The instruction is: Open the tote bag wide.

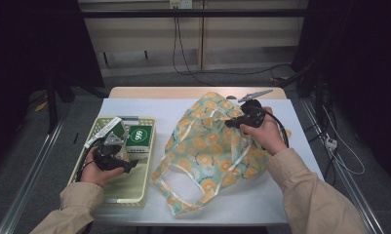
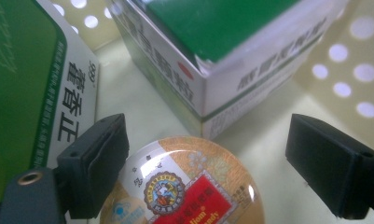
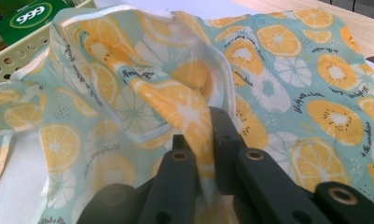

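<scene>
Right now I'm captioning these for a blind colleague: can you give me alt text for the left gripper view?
The left gripper hangs open over a round tin with a gold and red label, one black jaw on each side of it. The tin lies in a pale yellow basket with round holes, beside two green and white boxes.

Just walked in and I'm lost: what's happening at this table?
A person works with a tool in each hand. The right tool is shut on a fold of the fruit-print bag, lifting it off the white table. The left tool is down in the yellow basket, jaws open on either side of a round tin beside two green and white boxes, not yet gripping it.
</scene>
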### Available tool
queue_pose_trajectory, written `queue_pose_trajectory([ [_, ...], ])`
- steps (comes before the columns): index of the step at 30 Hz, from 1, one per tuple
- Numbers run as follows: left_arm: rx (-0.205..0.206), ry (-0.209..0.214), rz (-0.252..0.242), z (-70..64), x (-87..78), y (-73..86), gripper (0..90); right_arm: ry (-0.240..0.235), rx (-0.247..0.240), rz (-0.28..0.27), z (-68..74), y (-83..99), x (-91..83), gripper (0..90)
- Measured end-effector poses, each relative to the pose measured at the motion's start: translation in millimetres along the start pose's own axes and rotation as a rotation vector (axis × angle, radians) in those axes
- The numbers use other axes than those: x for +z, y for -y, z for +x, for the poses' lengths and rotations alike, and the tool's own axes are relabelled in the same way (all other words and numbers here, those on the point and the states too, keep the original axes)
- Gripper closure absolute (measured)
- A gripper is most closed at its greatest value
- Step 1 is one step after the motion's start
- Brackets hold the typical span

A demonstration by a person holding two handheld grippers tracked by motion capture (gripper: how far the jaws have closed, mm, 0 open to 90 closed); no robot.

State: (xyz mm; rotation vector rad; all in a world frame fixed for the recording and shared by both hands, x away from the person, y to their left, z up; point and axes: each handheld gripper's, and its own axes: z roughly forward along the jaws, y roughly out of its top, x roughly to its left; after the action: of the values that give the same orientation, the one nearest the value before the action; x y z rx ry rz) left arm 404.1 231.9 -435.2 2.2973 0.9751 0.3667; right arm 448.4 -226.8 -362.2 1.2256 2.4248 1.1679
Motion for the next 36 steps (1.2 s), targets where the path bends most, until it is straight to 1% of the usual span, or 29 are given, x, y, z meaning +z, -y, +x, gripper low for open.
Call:
queue_pose_trajectory([
  [3,-0.016,0.005,0.026,-0.5,0.8,2.5,13.4,-0.001,0.001,0.003,0.6,0.2,0.3,87.9],
  [4,-0.024,0.013,0.036,-0.6,0.5,3.0,13.3,-0.002,-0.001,0.003,0.7,0.1,0.5,87.9],
  [6,-0.027,0.016,0.038,-1.4,0.3,3.9,11.9,0.000,-0.003,0.001,0.8,0.1,0.1,87.9],
  [8,-0.039,0.020,0.046,-3.1,0.5,5.4,10.7,0.000,0.000,-0.001,1.2,0.7,-0.9,87.9],
  [9,-0.030,0.025,0.054,-2.5,0.0,5.8,10.6,0.000,-0.001,0.000,1.3,1.1,-0.9,87.8],
  [10,-0.037,0.033,0.059,-2.7,-0.1,6.4,10.1,0.001,-0.002,0.003,1.6,1.4,-0.9,87.8],
  [11,-0.038,0.027,0.058,-2.8,-0.3,6.8,10.3,0.000,-0.004,-0.001,1.5,1.6,-0.9,87.8],
  [14,-0.036,0.035,0.069,-2.7,-1.0,8.3,10.3,-0.001,-0.004,-0.003,1.5,1.7,-1.4,87.8],
  [16,-0.035,0.033,0.083,-3.1,0.1,9.4,10.4,0.000,-0.005,-0.002,1.5,1.6,-1.4,87.8],
  [17,-0.029,0.029,0.091,-3.3,0.3,9.7,10.7,0.001,-0.005,-0.002,1.6,1.7,-1.4,87.8],
  [18,-0.034,0.019,0.105,-3.7,0.5,10.0,11.9,0.000,-0.003,-0.002,1.7,1.8,-1.4,87.8],
  [19,-0.049,0.018,0.104,-4.1,1.0,10.3,13.0,0.000,-0.002,-0.003,1.9,1.9,-1.5,87.8],
  [20,-0.050,0.010,0.102,-4.6,1.2,10.1,12.7,-0.001,-0.002,-0.003,2.0,1.9,-1.6,87.8],
  [22,-0.051,0.018,0.103,-4.1,1.1,10.2,12.7,-0.001,-0.001,-0.003,2.0,2.3,-1.4,87.8],
  [24,-0.046,0.014,0.105,-4.0,-0.1,9.5,14.8,-0.001,0.002,-0.002,1.9,2.7,-1.4,87.8],
  [25,-0.053,0.018,0.099,-5.0,-0.8,9.0,18.1,0.000,0.001,-0.001,1.9,3.0,-1.3,87.8],
  [26,-0.053,0.021,0.103,-5.7,-1.0,8.1,21.3,-0.001,0.001,-0.002,2.1,3.3,-1.1,87.8],
  [28,-0.044,0.026,0.107,-7.3,-0.4,6.8,21.4,-0.002,-0.002,-0.002,2.3,3.8,-0.7,87.8],
  [29,-0.056,0.032,0.099,-8.6,0.4,6.3,21.5,-0.003,0.000,-0.003,2.3,4.0,-0.4,87.8],
  [30,-0.059,0.039,0.099,-9.1,0.5,5.2,21.5,-0.002,0.002,-0.002,2.5,4.2,-0.1,87.7],
  [32,-0.066,0.053,0.081,-10.0,1.1,4.1,21.6,-0.003,0.000,-0.001,2.7,4.6,0.7,87.7],
  [33,-0.045,0.062,0.089,-9.0,1.3,3.6,21.3,-0.004,-0.001,-0.001,2.8,4.7,1.1,87.7],
  [34,-0.040,0.055,0.095,-9.5,2.1,3.6,18.8,-0.004,0.000,0.000,3.0,4.8,1.2,87.7],
  [35,-0.039,0.061,0.102,-9.5,2.6,3.8,13.9,-0.004,-0.001,0.000,3.1,4.9,1.3,87.7],
  [36,-0.033,0.063,0.105,-9.4,2.4,4.4,12.4,-0.004,-0.001,-0.001,3.3,5.0,1.4,87.7],
])
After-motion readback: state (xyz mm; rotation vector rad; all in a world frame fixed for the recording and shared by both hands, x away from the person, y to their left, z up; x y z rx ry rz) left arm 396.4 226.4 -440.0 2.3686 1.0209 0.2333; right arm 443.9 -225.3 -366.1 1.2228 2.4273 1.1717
